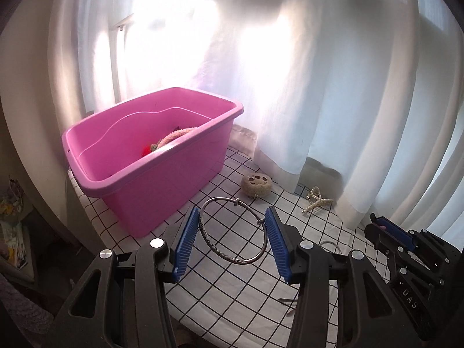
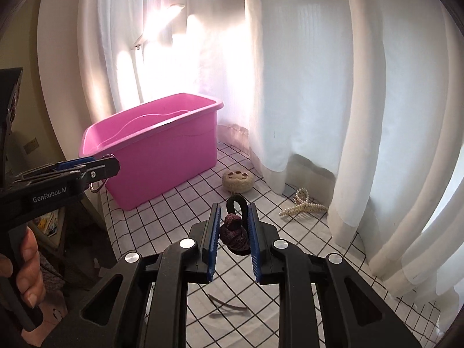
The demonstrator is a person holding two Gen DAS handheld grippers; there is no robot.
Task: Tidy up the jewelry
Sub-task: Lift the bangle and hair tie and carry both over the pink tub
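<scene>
Left gripper (image 1: 235,233) clamps a metal bangle (image 1: 232,230); right gripper (image 2: 233,232) pinches a knotted hair tie (image 2: 234,232); both tilt downward.

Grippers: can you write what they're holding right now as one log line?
left gripper: shut on silver bangle | right gripper: shut on maroon hair tie | both above checked cloth | pink tub: ahead

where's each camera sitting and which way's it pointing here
Left wrist: sits on the left hand-held gripper, looking forward and down at the checked tablecloth and pink tub; its blue pads clamp a metal bangle; the right hand-held gripper pokes in at lower right.
Right wrist: sits on the right hand-held gripper, same way; it grips a dark knotted hair tie; the left one and a hand show at left.
Shared: tub, paw-print piece, pearl claw clip, white curtain.
</scene>
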